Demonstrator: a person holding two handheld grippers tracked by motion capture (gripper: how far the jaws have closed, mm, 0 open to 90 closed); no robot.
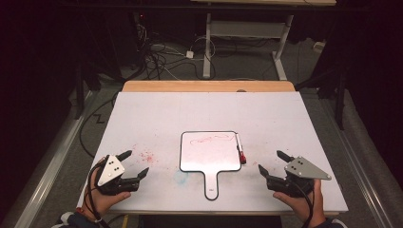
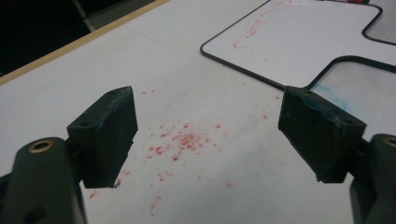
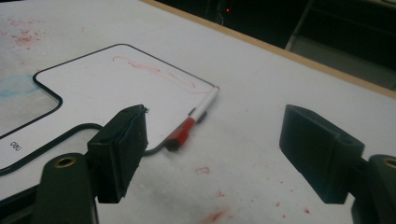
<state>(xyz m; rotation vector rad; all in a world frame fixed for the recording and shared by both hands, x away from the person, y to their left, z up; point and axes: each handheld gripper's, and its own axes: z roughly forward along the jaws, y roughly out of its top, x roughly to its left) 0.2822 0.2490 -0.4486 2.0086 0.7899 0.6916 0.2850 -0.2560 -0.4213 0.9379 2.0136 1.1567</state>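
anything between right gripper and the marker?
Nothing: bare table between the open right gripper and the red-capped marker at the whiteboard edge, seen in the right gripper view.

A dim lab or test room: a white-topped work table (image 1: 157,118) stands on grey carpet, with tangled cables (image 1: 157,57) on the floor and a metal-legged desk frame (image 1: 247,33) behind, dark surroundings all around.

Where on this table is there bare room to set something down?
The far half of the table, beyond the whiteboard, is bare, as are the strips between it and each side edge. It is crowded at the board's right edge, where the marker lies.
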